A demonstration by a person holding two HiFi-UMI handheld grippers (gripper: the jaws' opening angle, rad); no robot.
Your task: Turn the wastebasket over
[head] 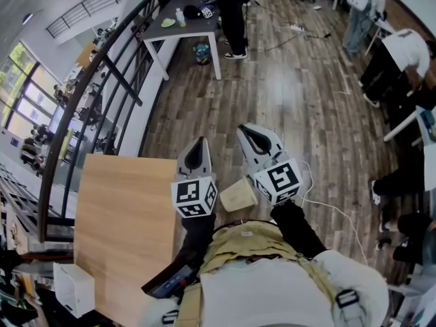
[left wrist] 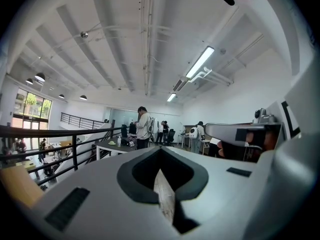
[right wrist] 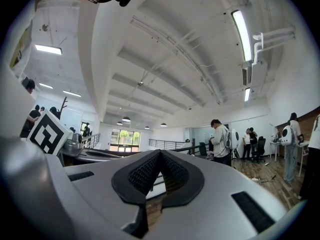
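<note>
Wastebasket (head: pixel 238 195), as far as it can be made out, is the small tan box-shaped thing on the wood floor (head: pixel 306 107). In the head view it sits low between the two grippers, and one edge is covered by the right one's marker cube. Whether it stands upright or lies on its side cannot be told, and neither gripper touches it. The left gripper (head: pixel 197 143) is held out level over the floor. Its own view shows the jaws brought together at the tips, with nothing between them. The right gripper (head: pixel 249 129) is just beside it, pointing the same way. Its jaws are also closed tip to tip and hold nothing. Black sleeves (head: pixel 296 227) run back from both grippers to the person's tan vest (head: pixel 238 240). A thin white cable (head: pixel 334 210) trails over the floor to the right of them. A light wooden tabletop (head: pixel 122 230) lies to the left, with a white vented box (head: pixel 73 288) near its lower corner. A dark metal railing (head: pixel 102 94) curves up past the tabletop. Well beyond the grippers, a person in dark trousers (head: pixel 233 19) stands beside a grey table (head: pixel 180 34) with small items on it. More people stand along the right edge of the room.
</note>
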